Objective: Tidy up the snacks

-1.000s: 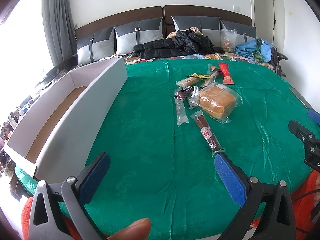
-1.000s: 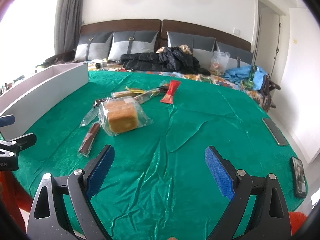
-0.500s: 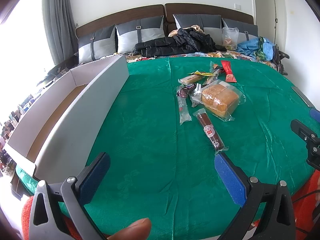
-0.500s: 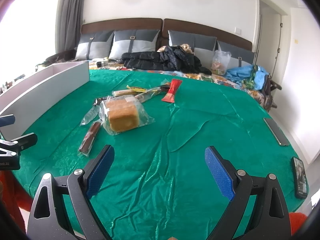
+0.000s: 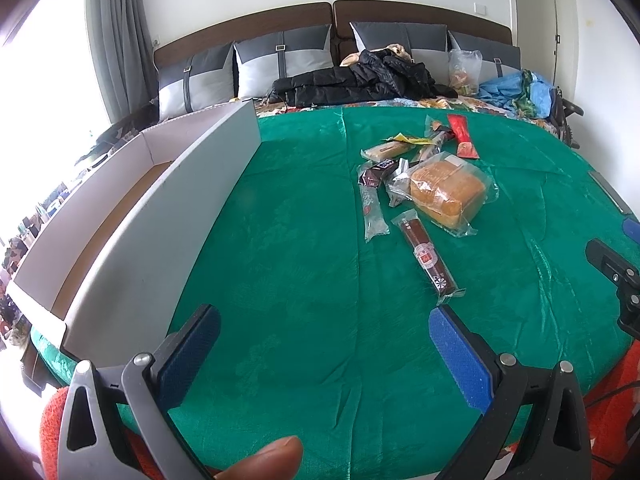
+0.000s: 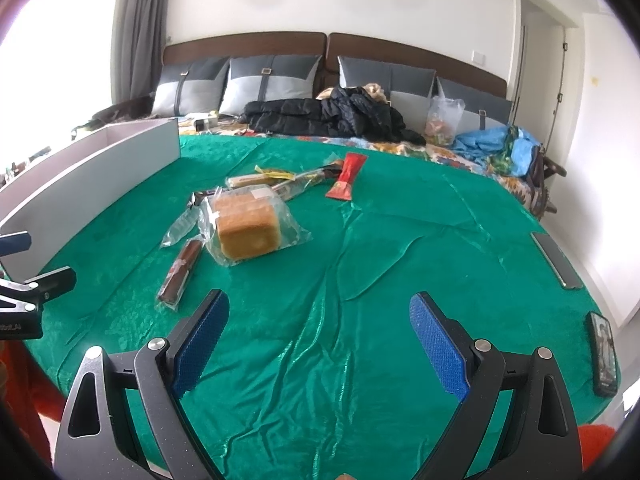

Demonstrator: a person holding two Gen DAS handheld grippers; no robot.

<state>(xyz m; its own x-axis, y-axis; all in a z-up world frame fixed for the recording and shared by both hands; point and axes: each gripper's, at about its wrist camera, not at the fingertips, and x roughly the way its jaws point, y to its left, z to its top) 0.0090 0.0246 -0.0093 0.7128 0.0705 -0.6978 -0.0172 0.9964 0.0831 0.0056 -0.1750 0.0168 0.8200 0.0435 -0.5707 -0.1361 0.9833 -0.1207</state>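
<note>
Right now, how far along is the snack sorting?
Nothing done yet: the white box looks empty as far as visible. In hand: nothing; left claw and right claw are open over the green cloth. Left: the bread pack, sausage stick and other snacks.

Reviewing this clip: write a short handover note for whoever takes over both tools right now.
Left tool: open, empty, above the green cloth.
Right tool: open, empty.
Snacks lie in a cluster mid-table: wrapped bread loaf, dark sausage stick, red packet, several small bars.
White box stands along the left edge; no snack visible inside.
Done: nothing visibly sorted. Left: move every snack, probably into the box.
</note>
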